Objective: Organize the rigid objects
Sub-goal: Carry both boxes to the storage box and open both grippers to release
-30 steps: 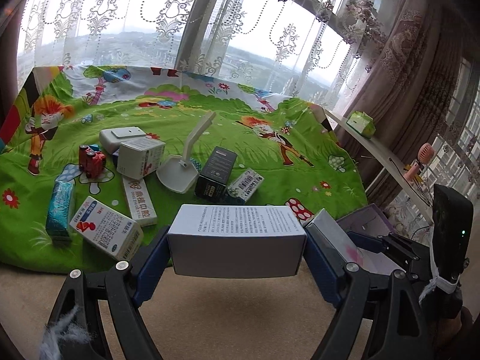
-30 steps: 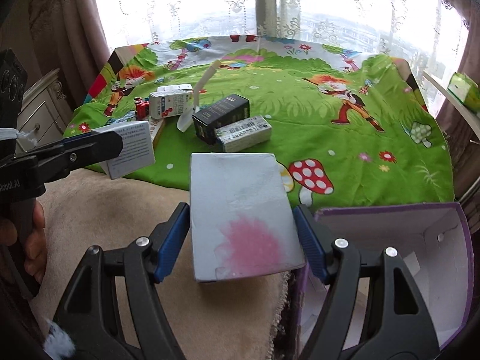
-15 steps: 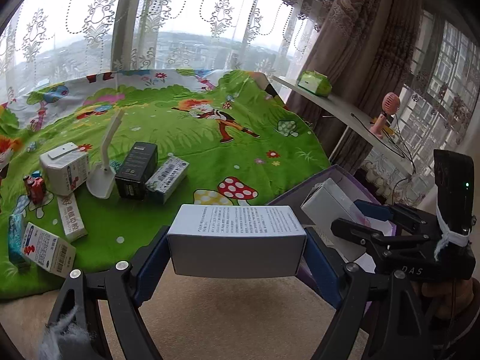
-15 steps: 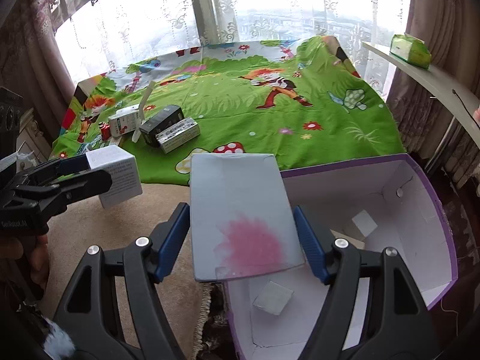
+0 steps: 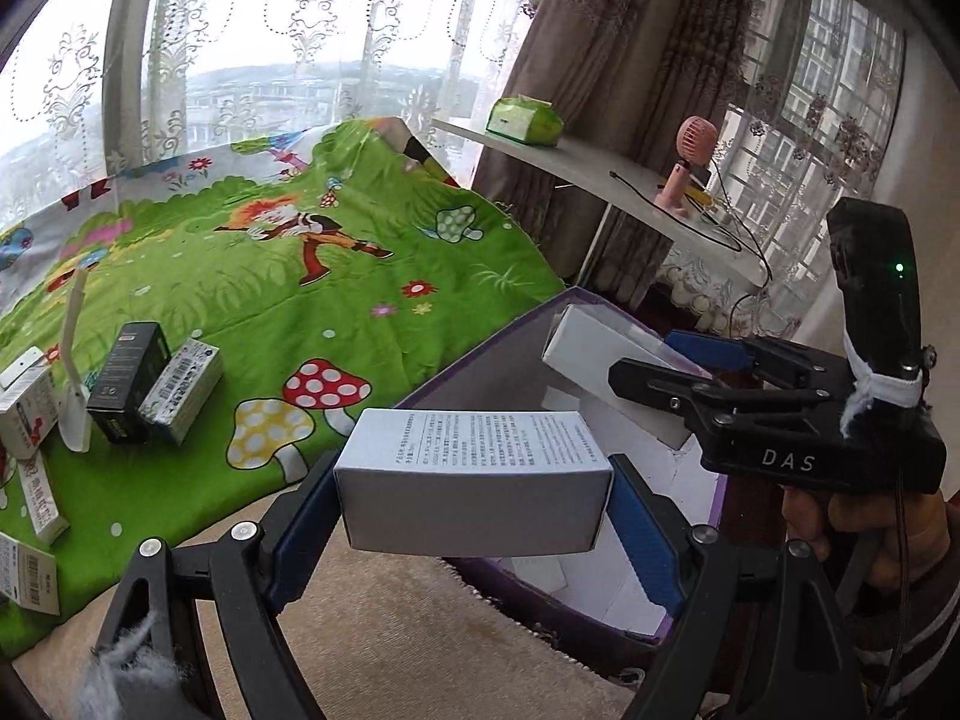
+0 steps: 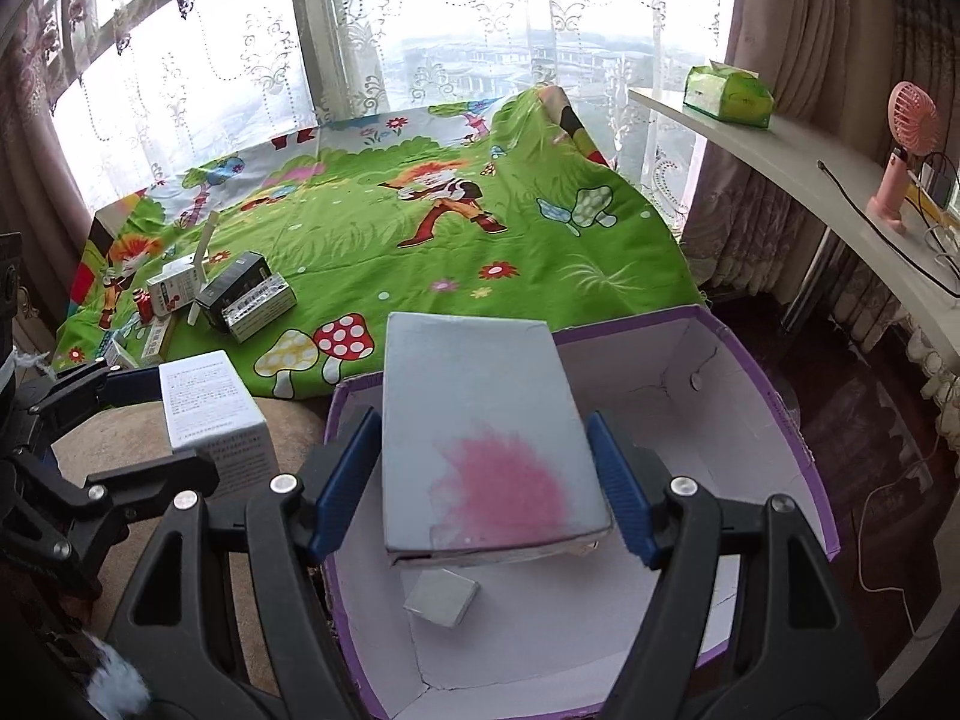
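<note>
Both grippers tilt downward: the left gripper clamps a white box, the right gripper clamps a grey box, probably above the purple bin.

Left gripper clamped, angled downward; right gripper clamped, angled downward, hand on handle.

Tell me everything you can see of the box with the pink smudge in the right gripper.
The pink-smudged box is a flat, pale grey-blue cardboard carton with a fuzzy pink patch on its top face and a slightly worn near edge. The right gripper clamps its long sides between blue fingers. It hangs tilted over the open purple bin, touching nothing else.
</note>
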`<state>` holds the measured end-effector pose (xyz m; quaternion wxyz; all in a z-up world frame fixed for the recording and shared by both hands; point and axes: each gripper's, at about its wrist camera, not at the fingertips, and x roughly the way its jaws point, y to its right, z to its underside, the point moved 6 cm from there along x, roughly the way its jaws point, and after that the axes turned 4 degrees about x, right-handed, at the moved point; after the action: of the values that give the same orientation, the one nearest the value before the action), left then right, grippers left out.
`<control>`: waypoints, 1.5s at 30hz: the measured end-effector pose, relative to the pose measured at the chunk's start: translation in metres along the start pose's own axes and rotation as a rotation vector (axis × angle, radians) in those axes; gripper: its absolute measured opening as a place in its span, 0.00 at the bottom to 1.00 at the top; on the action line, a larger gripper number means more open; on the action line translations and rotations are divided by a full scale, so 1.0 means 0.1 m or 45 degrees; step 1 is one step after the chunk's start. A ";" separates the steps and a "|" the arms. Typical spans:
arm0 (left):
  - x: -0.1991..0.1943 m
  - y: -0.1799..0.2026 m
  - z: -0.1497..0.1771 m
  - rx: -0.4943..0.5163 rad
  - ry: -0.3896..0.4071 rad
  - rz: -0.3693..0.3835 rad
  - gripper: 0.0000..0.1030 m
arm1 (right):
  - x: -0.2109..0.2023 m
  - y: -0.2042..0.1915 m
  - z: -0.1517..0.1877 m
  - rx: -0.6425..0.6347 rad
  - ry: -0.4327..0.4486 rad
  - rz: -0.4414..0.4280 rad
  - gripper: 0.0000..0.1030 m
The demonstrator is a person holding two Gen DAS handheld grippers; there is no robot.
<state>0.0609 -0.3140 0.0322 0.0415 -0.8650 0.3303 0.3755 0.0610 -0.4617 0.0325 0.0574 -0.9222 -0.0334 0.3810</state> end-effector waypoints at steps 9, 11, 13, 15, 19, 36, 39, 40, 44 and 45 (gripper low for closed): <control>0.09 0.29 -0.07 0.047 -0.001 0.106 0.89 | -0.13 0.19 -0.04 0.033 0.017 0.016 0.72; 0.09 0.28 -0.07 0.040 0.001 0.098 0.90 | -0.14 0.20 -0.05 0.036 0.017 0.015 0.72; 0.08 0.24 -0.07 0.016 0.002 0.089 0.91 | -0.15 0.21 -0.04 0.041 0.015 0.013 0.75; 0.06 0.19 -0.06 -0.014 0.008 0.083 0.91 | -0.14 0.21 -0.04 0.044 0.012 0.012 0.76; 0.02 0.11 -0.05 -0.059 0.023 0.077 0.91 | -0.12 0.19 -0.03 0.047 0.002 0.003 0.76; -0.24 -0.28 0.06 -0.187 0.094 -0.028 0.91 | -0.08 -0.05 0.01 -0.025 -0.010 -0.042 0.76; -0.31 -0.43 0.11 -0.239 0.103 -0.049 0.91 | -0.08 -0.16 0.04 -0.053 -0.011 -0.064 0.76; -0.33 -0.48 0.13 -0.259 0.108 -0.051 0.91 | -0.07 -0.19 0.05 -0.058 -0.015 -0.074 0.76; -0.46 -0.70 0.22 -0.332 0.134 -0.081 0.91 | -0.04 -0.29 0.08 -0.054 -0.038 -0.116 0.76; -0.50 -0.75 0.25 -0.349 0.142 -0.088 0.91 | -0.03 -0.32 0.09 -0.059 -0.044 -0.121 0.76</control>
<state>0.0657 -0.2207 0.0349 -0.0823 -0.8930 0.2477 0.3666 0.0517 -0.4300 0.0326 0.0534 -0.9140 -0.0870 0.3927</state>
